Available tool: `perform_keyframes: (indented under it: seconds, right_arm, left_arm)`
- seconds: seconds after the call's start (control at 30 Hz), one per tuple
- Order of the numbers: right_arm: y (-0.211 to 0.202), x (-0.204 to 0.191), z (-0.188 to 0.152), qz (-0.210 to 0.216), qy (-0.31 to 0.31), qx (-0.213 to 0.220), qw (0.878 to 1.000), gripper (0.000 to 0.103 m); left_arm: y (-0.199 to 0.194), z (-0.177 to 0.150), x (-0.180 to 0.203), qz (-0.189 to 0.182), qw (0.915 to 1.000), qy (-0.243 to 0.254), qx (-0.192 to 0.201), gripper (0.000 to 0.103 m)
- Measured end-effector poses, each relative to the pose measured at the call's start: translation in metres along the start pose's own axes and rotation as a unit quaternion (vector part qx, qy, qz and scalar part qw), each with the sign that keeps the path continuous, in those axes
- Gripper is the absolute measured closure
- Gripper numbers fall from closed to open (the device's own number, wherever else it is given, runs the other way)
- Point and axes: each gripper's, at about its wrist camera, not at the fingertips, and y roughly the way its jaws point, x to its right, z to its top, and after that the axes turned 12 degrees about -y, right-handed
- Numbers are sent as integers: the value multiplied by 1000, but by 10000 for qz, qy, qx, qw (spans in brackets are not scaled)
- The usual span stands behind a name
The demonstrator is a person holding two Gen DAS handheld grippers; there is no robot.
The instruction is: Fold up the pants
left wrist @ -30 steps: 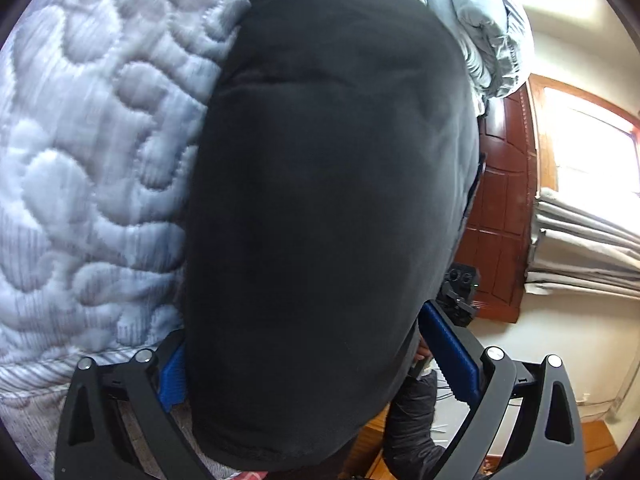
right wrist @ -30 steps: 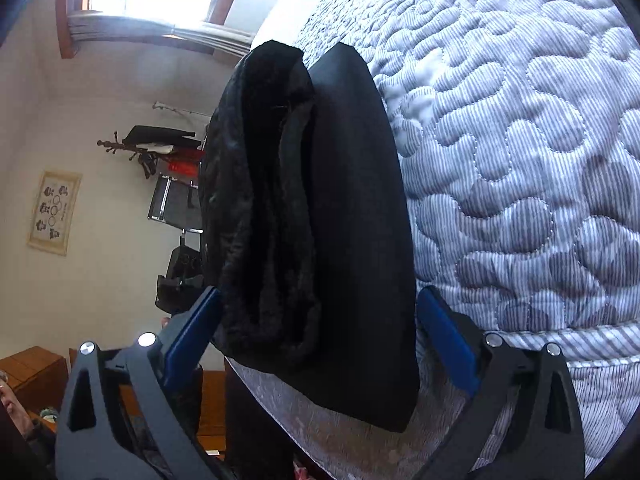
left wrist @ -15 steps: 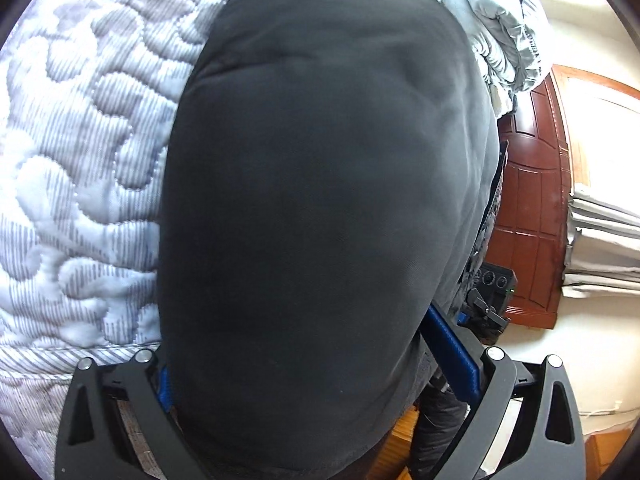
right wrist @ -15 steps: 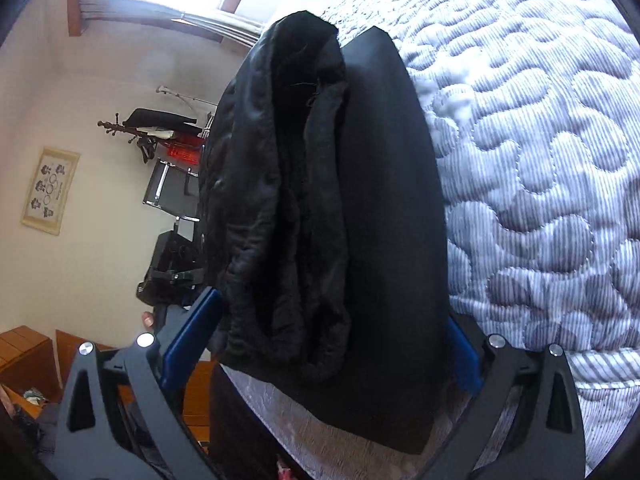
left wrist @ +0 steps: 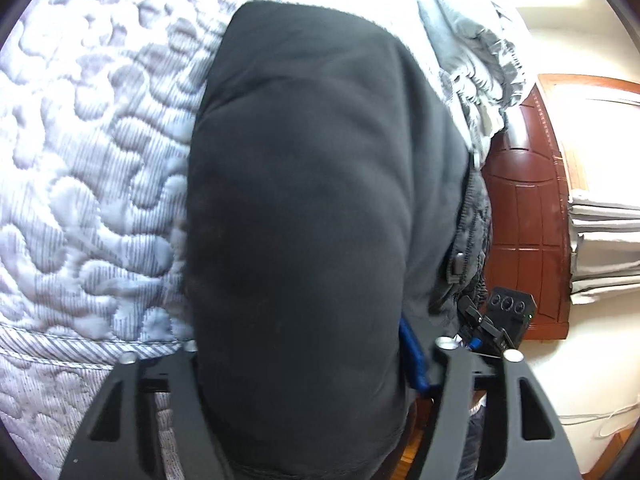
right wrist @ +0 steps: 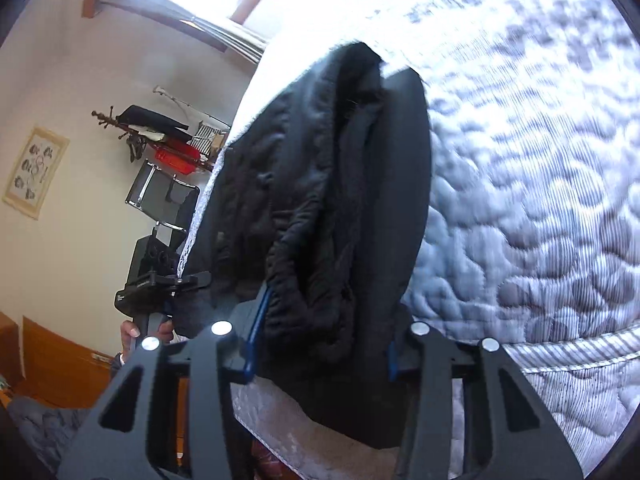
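Black pants [left wrist: 304, 200] lie folded lengthwise on the quilted bed [left wrist: 88, 160], their near end at the mattress edge. My left gripper [left wrist: 300, 352] is closing on that end. Cloth fills the gap, hides the left pad, and the right blue pad [left wrist: 412, 354] presses into it. In the right wrist view the pants [right wrist: 332, 184] show a bunched, gathered edge beside a flat layer. My right gripper [right wrist: 324, 340] is closing around the bunched end, both blue pads against the cloth. A hand [right wrist: 130, 330] holds the other gripper's handle at the left.
The quilt [right wrist: 540, 200] spreads wide beyond the pants. Grey bedding [left wrist: 472, 52] is piled at the far end, by a dark wooden panel [left wrist: 524, 220] and stacked white cloth [left wrist: 600, 240]. Off the bed stand a coat rack [right wrist: 140, 128] and a chair [right wrist: 164, 192].
Both grippers' jaws have narrowed from wide open onto the pants' near end. Both views have risen a little, and the right one has shifted sideways with some blur.
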Motion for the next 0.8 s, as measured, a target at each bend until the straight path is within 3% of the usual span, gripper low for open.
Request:
perform_keyframes:
  seconds: [0.07,0.33,0.8]
  right_arm:
    - [0,-15,4,-117,-176,19,9998,62]
    - [-7,-52,18,-168,-616,287,9975,64]
    - [-24,-73,79,-263,-1429,627,9874,64]
  left_arm:
    - [-5,0,2,-87,9999,43,81,52]
    - [-20,1,-3,-538,9981,164,241,66]
    - [-62,27,44,-939,9892,649,917,66]
